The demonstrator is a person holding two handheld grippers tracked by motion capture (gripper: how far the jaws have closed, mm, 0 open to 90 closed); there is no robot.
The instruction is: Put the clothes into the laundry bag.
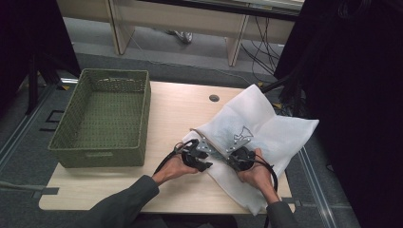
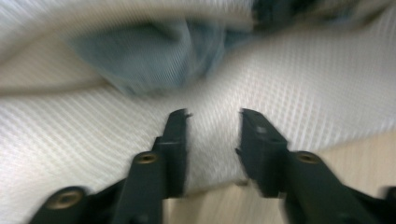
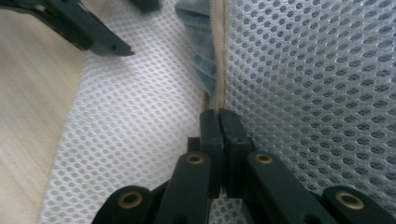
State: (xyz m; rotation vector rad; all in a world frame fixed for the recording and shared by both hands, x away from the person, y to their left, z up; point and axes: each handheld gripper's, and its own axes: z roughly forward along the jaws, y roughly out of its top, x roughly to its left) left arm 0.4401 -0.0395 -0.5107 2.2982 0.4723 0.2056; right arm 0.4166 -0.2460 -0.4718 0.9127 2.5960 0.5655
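Right now the right claw (image 3: pixel 219 114) is clamping together on the beige zipper (image 3: pixel 218 56) of the white mesh bag (image 1: pixel 266 128) lying on the surface (image 1: pixel 176 109), the zipper running straight ahead, while the left claw (image 2: pixel 212 116) is standing apart over the mesh.

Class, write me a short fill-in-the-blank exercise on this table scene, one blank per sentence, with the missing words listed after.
1. The woven green basket stands on the person's ____ side of the wooden table.
2. The right gripper is shut on the white mesh laundry bag at its beige ____.
3. The left gripper has its fingers ____, with mesh between them.
4. Inside the bag shows a ____ cloth.

Missing words: left; zipper; apart; blue
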